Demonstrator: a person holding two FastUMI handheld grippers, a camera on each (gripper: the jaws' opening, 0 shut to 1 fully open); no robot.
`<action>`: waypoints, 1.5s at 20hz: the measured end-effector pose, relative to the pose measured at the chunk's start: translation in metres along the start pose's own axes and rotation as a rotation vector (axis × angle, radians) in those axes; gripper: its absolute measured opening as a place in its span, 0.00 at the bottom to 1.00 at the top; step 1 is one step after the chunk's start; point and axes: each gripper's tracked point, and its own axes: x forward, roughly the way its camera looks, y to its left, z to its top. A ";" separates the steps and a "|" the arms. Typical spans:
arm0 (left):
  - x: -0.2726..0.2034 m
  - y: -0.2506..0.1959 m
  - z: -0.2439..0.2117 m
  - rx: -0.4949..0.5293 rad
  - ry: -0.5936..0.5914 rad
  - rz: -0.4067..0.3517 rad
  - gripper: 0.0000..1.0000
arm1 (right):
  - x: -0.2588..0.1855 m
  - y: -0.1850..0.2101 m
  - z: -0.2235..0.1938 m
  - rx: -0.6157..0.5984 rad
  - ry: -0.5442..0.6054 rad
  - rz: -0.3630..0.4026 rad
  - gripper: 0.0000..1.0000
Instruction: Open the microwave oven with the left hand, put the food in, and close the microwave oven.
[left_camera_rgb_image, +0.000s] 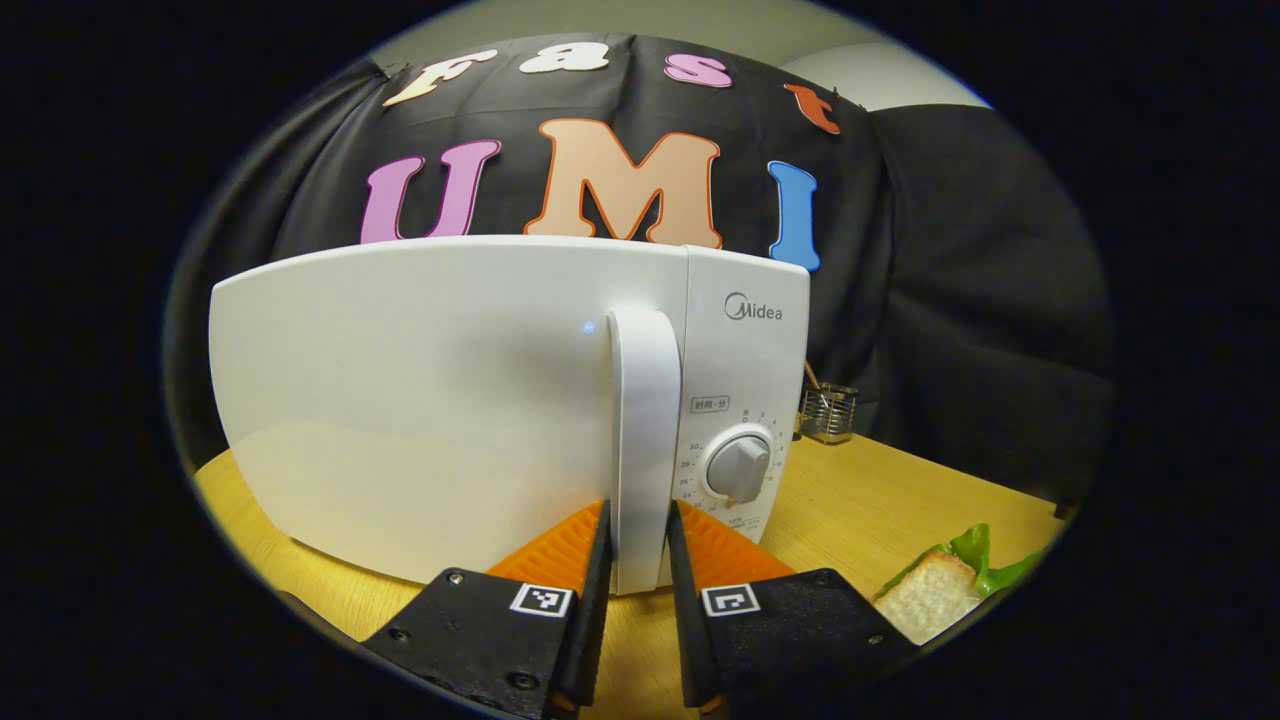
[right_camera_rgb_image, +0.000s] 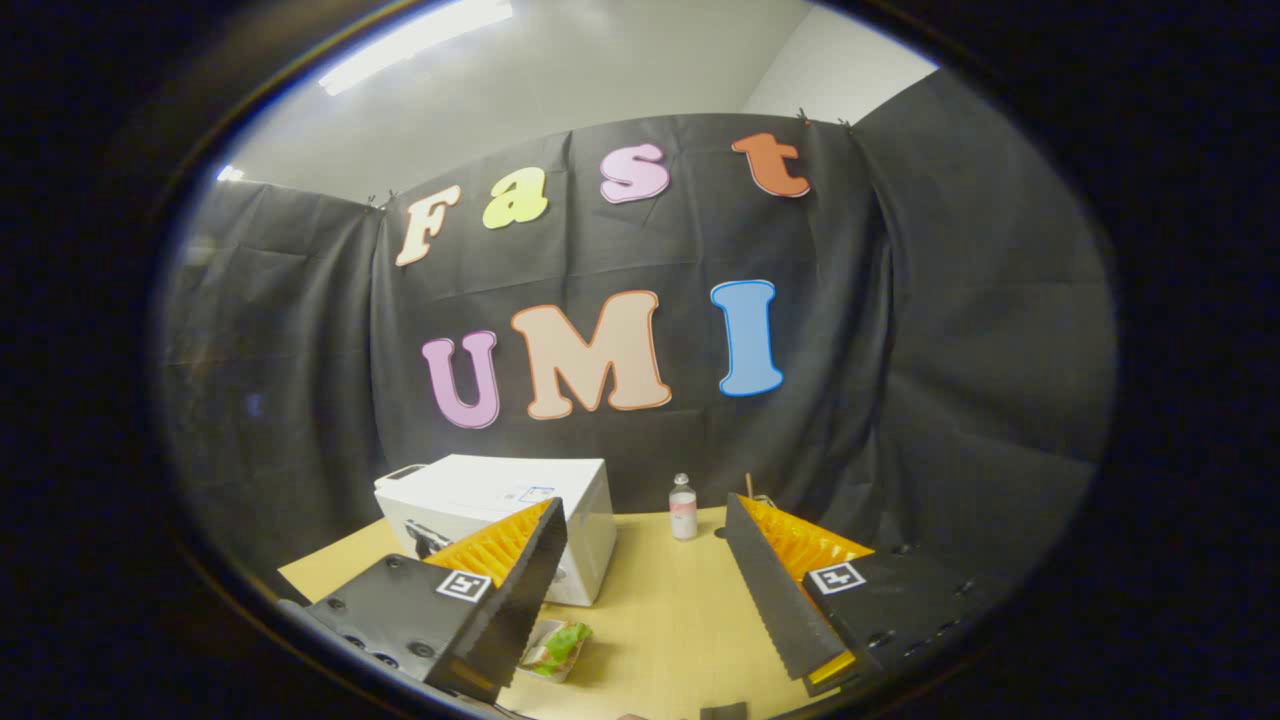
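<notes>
The white microwave (left_camera_rgb_image: 440, 400) stands close in front in the left gripper view, with its door closed. My left gripper (left_camera_rgb_image: 638, 508) has one finger on each side of the vertical door handle (left_camera_rgb_image: 645, 400) near its lower end, and both press on it. A sandwich (left_camera_rgb_image: 935, 595) with green lettuce lies on the table to the right. In the right gripper view my right gripper (right_camera_rgb_image: 645, 525) hangs wide open above the table with nothing between its fingers. The microwave (right_camera_rgb_image: 520, 495) sits farther back on the left, and the sandwich (right_camera_rgb_image: 555, 648) lies under the left finger.
The wooden table (left_camera_rgb_image: 880, 500) carries a glass holder (left_camera_rgb_image: 828, 412) with sticks behind the microwave's right side. A timer dial (left_camera_rgb_image: 740, 465) sits on the control panel. A small bottle (right_camera_rgb_image: 683, 508) stands at the back of the table by the black cloth.
</notes>
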 end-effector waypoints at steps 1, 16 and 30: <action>0.000 0.001 0.002 -0.005 -0.008 0.003 0.32 | 0.000 0.001 -0.001 0.006 0.002 0.002 0.99; -0.001 0.000 0.003 -0.002 -0.004 -0.004 0.13 | 0.003 -0.009 -0.037 0.065 0.078 0.023 0.99; -0.148 0.017 -0.013 -0.013 -0.036 -0.078 0.12 | 0.008 0.030 -0.059 0.093 0.054 0.098 0.99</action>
